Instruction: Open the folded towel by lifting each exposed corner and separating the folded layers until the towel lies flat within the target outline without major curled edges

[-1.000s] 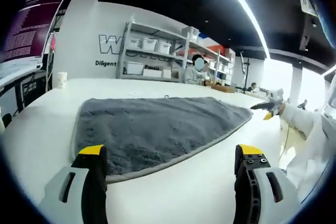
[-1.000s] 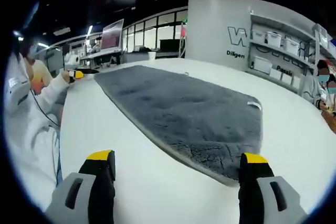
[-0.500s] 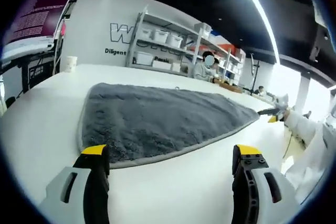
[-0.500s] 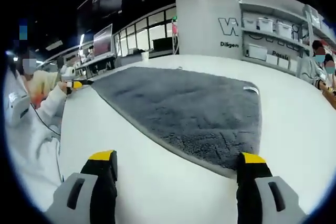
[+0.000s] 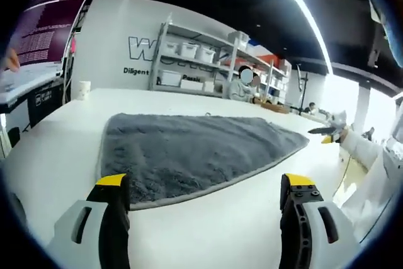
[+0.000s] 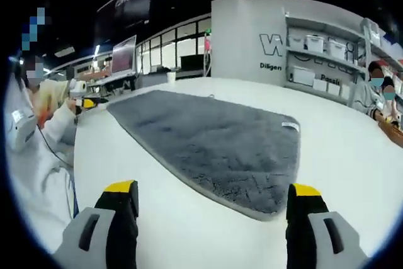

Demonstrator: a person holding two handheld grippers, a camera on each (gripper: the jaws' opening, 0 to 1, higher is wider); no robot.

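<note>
On white table [image 5: 50, 155], one grey towel [image 5: 189, 152] flat, two grippers' fingers spread, empty

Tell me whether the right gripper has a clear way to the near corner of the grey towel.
Probably yes. The right gripper is open, its jaws spread just short of the towel, with bare white table between them. Nothing lies on that stretch or on the corner.

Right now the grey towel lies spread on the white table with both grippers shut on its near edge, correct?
Not quite. The towel lies spread on the table, but the left gripper and right gripper are open, holding nothing, as both gripper views show.
</note>
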